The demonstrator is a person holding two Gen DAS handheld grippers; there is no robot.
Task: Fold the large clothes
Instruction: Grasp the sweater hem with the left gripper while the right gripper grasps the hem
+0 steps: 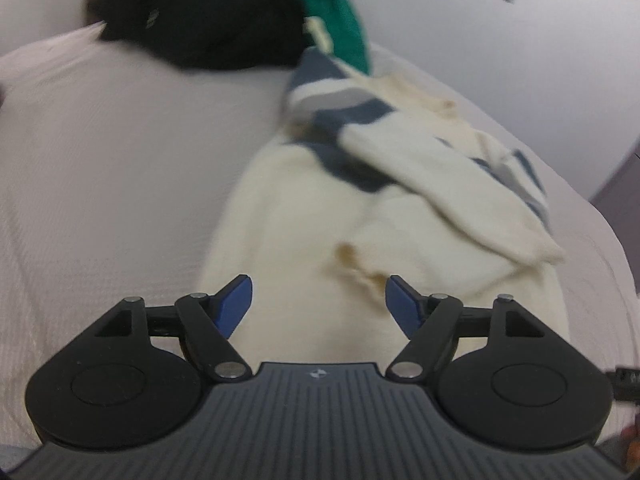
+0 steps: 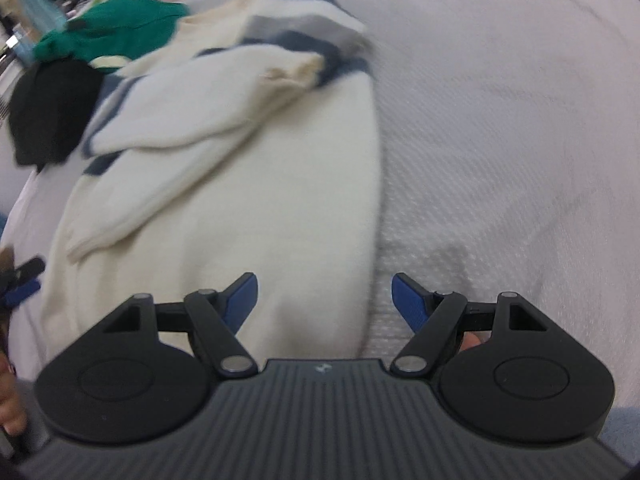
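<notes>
Left gripper (image 1: 319,304) jaws wide apart, nothing between pads, hovering over cream sweater (image 1: 304,216) on white bedcover (image 1: 120,160). Sleeve folded across body ahead-right, navy-grey stripes beyond. Black garment (image 1: 200,16) and green garment (image 1: 340,12) far ahead. Blurry.

A sweater (image 1: 304,216) lies spread on the bed (image 1: 112,168), its sleeves folded across the body. At its far end a pile of other clothes (image 1: 208,20) sits on the bed, touching the sweater's collar end. The left claw (image 1: 319,300) hangs over the sweater's near hem, both fingers above the cloth. The right claw (image 2: 324,300) straddles the sweater's right edge, one finger over cloth, the other over the bedcover (image 2: 500,140).
</notes>
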